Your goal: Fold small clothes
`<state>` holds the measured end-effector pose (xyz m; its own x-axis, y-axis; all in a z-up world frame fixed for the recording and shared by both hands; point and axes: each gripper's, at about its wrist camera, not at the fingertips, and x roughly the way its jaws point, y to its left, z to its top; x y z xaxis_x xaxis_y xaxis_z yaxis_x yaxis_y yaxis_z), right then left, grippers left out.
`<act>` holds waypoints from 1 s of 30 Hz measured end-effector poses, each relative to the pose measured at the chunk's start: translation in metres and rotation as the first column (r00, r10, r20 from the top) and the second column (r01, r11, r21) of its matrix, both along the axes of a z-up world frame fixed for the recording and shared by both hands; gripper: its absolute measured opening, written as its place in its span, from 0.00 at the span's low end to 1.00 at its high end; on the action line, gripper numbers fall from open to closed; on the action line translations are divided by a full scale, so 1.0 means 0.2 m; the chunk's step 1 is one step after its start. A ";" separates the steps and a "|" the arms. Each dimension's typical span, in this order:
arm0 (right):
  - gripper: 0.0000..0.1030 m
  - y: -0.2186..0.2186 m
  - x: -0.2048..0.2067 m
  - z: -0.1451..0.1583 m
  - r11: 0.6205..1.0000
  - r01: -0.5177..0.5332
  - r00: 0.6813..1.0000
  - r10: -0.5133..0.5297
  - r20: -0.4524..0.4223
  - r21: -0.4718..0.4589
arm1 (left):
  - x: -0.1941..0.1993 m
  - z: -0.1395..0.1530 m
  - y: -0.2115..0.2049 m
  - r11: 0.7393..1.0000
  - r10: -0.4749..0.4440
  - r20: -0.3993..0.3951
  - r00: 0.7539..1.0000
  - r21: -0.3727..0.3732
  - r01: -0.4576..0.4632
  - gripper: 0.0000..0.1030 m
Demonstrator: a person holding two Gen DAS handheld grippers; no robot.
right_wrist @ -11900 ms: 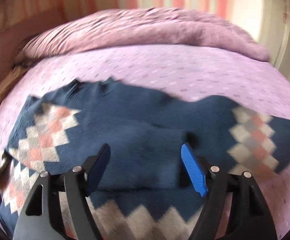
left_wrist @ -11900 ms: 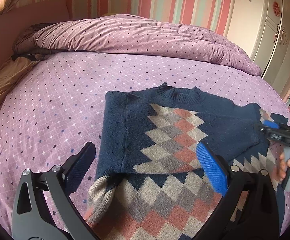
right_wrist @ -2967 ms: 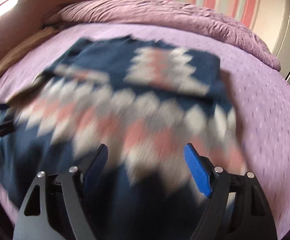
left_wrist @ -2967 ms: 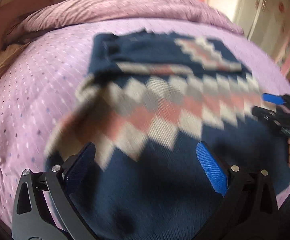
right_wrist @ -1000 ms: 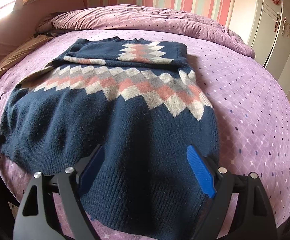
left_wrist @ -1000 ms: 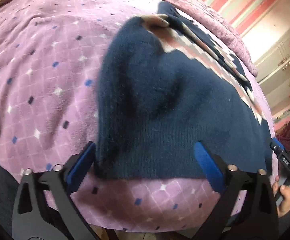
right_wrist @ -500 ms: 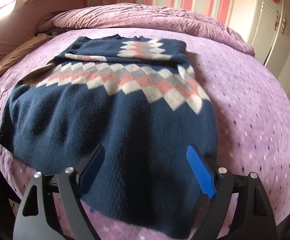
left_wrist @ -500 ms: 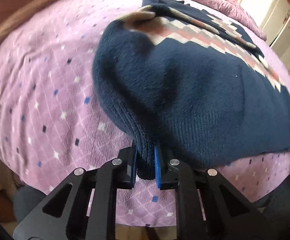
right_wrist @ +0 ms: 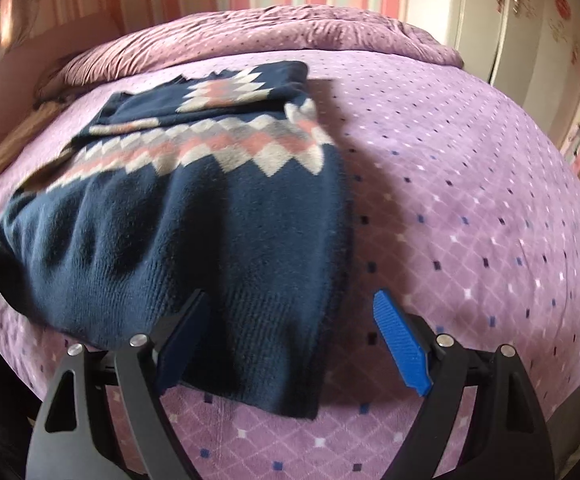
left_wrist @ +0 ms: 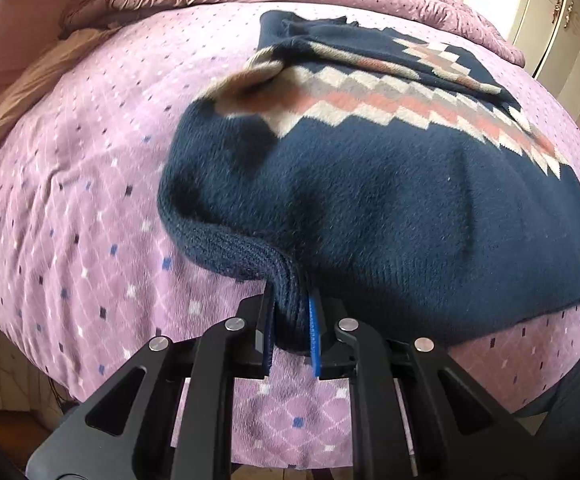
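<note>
Navy sweater (left_wrist: 370,184) lies on the purple bed (left_wrist: 70,200). My left gripper (left_wrist: 290,328) has its jaws closed on the sweater's ribbed hem corner. My right gripper (right_wrist: 290,344) stays wide open around the hem's other corner, gripping nothing.

Black tongs (left_wrist: 290,330), blue ridged pads (right_wrist: 400,350)

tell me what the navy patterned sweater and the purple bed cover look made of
The navy sweater with pink and cream diamond bands looks like soft knitted yarn, wool or acrylic: ribbed stitches show at the hem pinched in the left hand-held gripper, and the surface is fuzzy. The purple diamond-print bed cover looks like matte, plush fabric, perhaps fleece.
</note>
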<state>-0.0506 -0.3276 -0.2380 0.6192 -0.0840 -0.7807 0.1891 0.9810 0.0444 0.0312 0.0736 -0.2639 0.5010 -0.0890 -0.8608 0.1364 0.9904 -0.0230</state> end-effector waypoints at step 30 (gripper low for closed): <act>0.07 0.24 0.32 0.20 0.967 -0.251 0.968 0.252 0.010 -0.035 | 0.23 0.04 -0.09 0.986 -0.162 0.011 0.987 0.032 0.162 0.12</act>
<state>0.0133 -0.2797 -0.1974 0.6344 0.0501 -0.7714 -0.0644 0.9979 0.0118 0.0781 0.0554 -0.2550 0.4940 -0.1432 -0.8576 0.2950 0.9554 0.0104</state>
